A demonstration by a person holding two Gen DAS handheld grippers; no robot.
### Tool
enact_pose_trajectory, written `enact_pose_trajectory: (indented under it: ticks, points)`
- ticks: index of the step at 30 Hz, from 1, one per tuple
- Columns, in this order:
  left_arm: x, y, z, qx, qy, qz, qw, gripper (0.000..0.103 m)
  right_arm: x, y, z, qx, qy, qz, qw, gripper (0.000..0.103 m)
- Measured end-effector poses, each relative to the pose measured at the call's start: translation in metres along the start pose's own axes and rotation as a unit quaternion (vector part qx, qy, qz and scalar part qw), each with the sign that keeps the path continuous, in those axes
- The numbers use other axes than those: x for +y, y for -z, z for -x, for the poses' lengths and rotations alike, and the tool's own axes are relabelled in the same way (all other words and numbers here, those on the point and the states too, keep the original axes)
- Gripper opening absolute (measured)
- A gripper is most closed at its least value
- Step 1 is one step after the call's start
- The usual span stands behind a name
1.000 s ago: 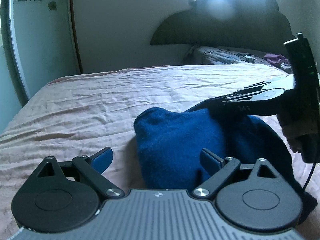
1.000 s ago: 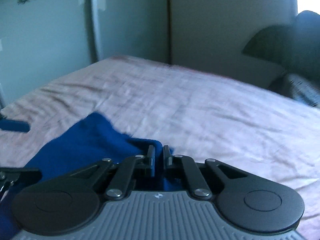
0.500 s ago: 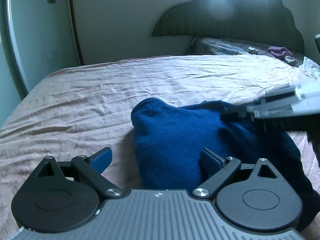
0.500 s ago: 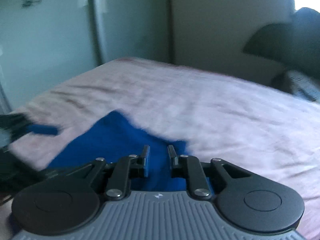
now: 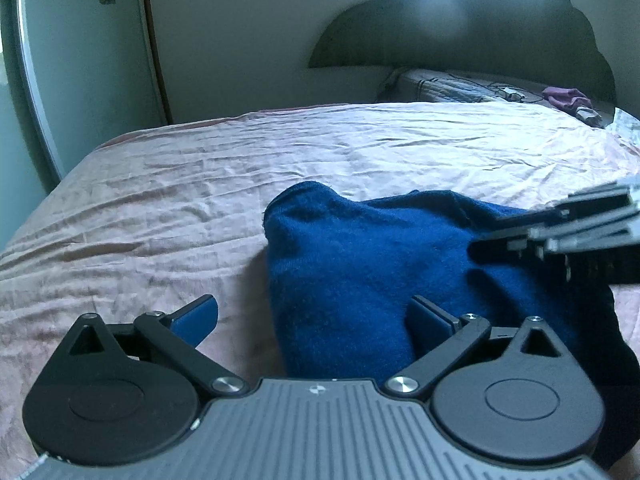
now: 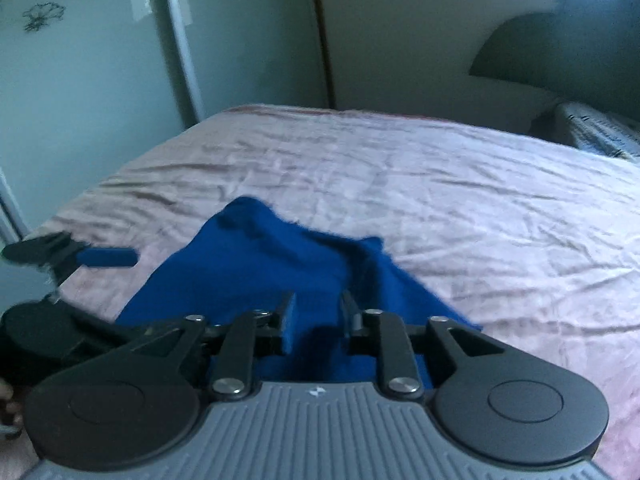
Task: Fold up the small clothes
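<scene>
A small dark blue knit garment [image 5: 360, 264] lies bunched on the pink bedsheet [image 5: 160, 208]; it also shows in the right wrist view [image 6: 248, 280]. My left gripper [image 5: 312, 320] is wide open and empty, its right finger over the garment's near edge, its left finger over the sheet. My right gripper [image 6: 316, 316] is open with a narrow gap, right above the garment, holding nothing. The right gripper enters the left wrist view from the right [image 5: 560, 228]. The left gripper shows at the left of the right wrist view [image 6: 60, 256].
The bed's dark headboard [image 5: 460, 28] stands at the back. A patterned pillow [image 5: 452, 88] and a purple cloth [image 5: 568, 98] lie by it. A wardrobe with flower decals [image 5: 72, 40] stands to the left of the bed.
My right gripper has opened and let go of the garment, then drawn back to the right. The garment has settled lower on the sheet. My left gripper has barely moved.
</scene>
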State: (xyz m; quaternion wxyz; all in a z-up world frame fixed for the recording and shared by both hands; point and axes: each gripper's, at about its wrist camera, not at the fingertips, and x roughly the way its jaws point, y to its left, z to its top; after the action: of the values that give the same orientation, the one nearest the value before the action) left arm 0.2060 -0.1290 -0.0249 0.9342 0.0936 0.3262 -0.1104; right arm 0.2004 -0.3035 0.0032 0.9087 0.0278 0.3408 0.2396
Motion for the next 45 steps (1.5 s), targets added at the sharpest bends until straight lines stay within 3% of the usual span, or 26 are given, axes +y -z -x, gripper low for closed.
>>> enact_pose_trajectory:
  ticks: [1, 6, 10, 13, 17, 22, 27, 32, 33, 35, 36, 37, 38, 39, 40, 42, 45]
  points:
    - [0.0, 0.0, 0.0, 0.0, -0.001, 0.0, 1.0, 0.103, -0.002, 0.002, -0.005, 0.005, 0.003, 0.0, 1.0, 0.047]
    - [0.001, 0.0, 0.002, -0.001, 0.0, 0.004, 1.0, 0.102, -0.013, 0.007, -0.001, -0.013, 0.025, -0.04, 0.999, 0.053]
    - [0.016, 0.006, 0.019, -0.02, 0.018, 0.021, 0.9994, 0.102, -0.017, 0.017, 0.025, -0.041, 0.045, -0.056, 0.997, 0.074]
    - [0.034, 0.021, 0.032, -0.019, 0.051, 0.037, 0.9978, 0.102, -0.027, 0.033, 0.042, -0.036, 0.042, -0.081, 0.995, 0.074]
    - [0.058, 0.043, 0.042, 0.01, 0.12, 0.079, 0.9896, 0.102, -0.039, 0.062, 0.058, -0.016, -0.001, -0.143, 0.99, 0.075]
    - [0.066, 0.068, 0.044, 0.055, 0.205, 0.125, 0.9691, 0.102, -0.043, 0.099, 0.066, 0.005, -0.067, -0.205, 0.976, 0.075]
    - [0.043, 0.077, 0.051, 0.039, 0.221, 0.078, 0.9713, 0.102, -0.042, 0.112, 0.068, -0.006, -0.127, -0.239, 0.963, 0.076]
    - [0.025, 0.083, 0.049, 0.02, 0.226, 0.029, 0.9736, 0.101, -0.028, 0.11, 0.058, -0.006, -0.153, -0.22, 0.963, 0.076]
    - [0.022, 0.084, 0.048, 0.015, 0.221, 0.024, 0.9749, 0.099, -0.03, 0.11, 0.054, -0.011, -0.161, -0.232, 0.959, 0.074]
    - [0.02, 0.084, 0.049, 0.008, 0.216, 0.019, 0.9762, 0.088, -0.032, 0.111, 0.047, -0.017, -0.161, -0.255, 0.953, 0.057]
    - [0.019, 0.083, 0.05, 0.008, 0.213, 0.016, 0.977, 0.073, -0.033, 0.112, 0.043, -0.016, -0.151, -0.266, 0.952, 0.035]
    - [0.019, 0.082, 0.05, 0.009, 0.207, 0.014, 0.9782, 0.063, -0.034, 0.113, 0.041, -0.015, -0.143, -0.276, 0.95, 0.025]
    - [0.021, 0.081, 0.05, 0.013, 0.208, 0.018, 0.978, 0.057, -0.036, 0.116, 0.039, -0.018, -0.145, -0.288, 0.946, 0.024]
    - [0.025, 0.079, 0.05, 0.017, 0.213, 0.029, 0.9764, 0.041, -0.039, 0.118, 0.038, -0.022, -0.148, -0.302, 0.942, 0.022]
    - [0.029, 0.078, 0.049, 0.025, 0.221, 0.045, 0.9739, 0.032, -0.038, 0.119, 0.038, -0.024, -0.147, -0.309, 0.939, 0.021]
    - [0.039, 0.075, 0.045, 0.037, 0.227, 0.075, 0.9704, 0.019, -0.037, 0.12, 0.039, -0.027, -0.146, -0.321, 0.935, 0.019]
    - [0.049, 0.072, 0.045, 0.042, 0.231, 0.097, 0.9671, 0.015, -0.035, 0.121, 0.038, -0.032, -0.158, -0.341, 0.926, 0.018]
